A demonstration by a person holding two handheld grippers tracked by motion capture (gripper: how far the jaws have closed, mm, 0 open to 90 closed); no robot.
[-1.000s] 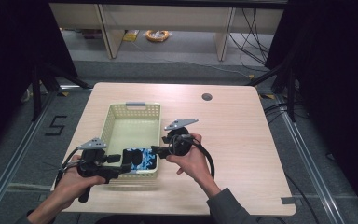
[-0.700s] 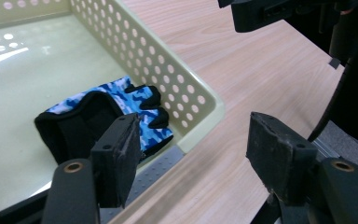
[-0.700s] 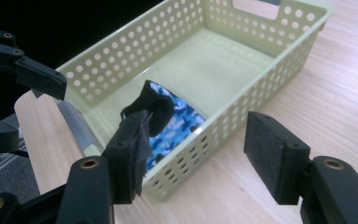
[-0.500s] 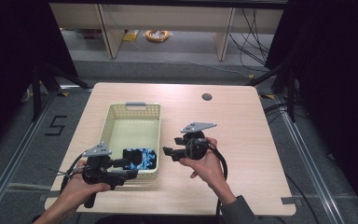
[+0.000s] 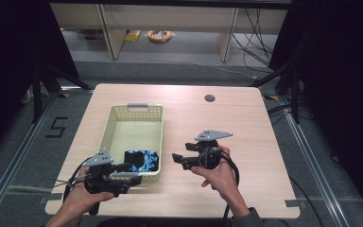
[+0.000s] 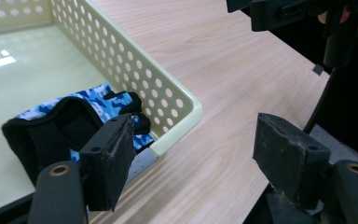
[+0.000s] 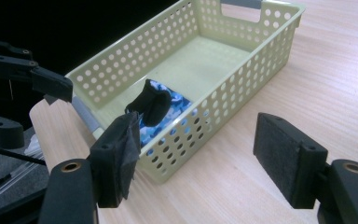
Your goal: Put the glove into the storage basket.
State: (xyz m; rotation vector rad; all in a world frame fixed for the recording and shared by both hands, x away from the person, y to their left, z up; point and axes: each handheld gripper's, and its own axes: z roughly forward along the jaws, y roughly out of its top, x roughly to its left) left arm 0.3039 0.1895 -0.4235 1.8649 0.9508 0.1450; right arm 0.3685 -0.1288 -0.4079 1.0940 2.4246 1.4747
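A pale yellow perforated basket (image 5: 157,137) stands on the wooden table. In its near end lies a blue camouflage glove (image 5: 142,161) with black cuffs, folded up. My left gripper (image 5: 131,173) sits at the basket's near corner, its jaws pointing right along the front wall. Its jaws have just been opening and hold nothing. In the left gripper view the glove (image 6: 60,121) lies behind the left pad (image 6: 109,161), apart from it. My right gripper (image 5: 182,152) hovers over bare table right of the basket; its jaws have also just been opening, with nothing between them. The right gripper view shows the basket (image 7: 242,70) and glove (image 7: 156,105) ahead.
A round cable hole (image 5: 210,98) sits near the table's far edge. Bare wood stretches right of the basket. The left gripper's jaws (image 7: 32,77) show at the left of the right gripper view. Black frames and cables flank the table.
Both grippers have let go of the glove, which now lies in the basket. The right gripper moved right, off the basket. The left one drew back to the near corner.
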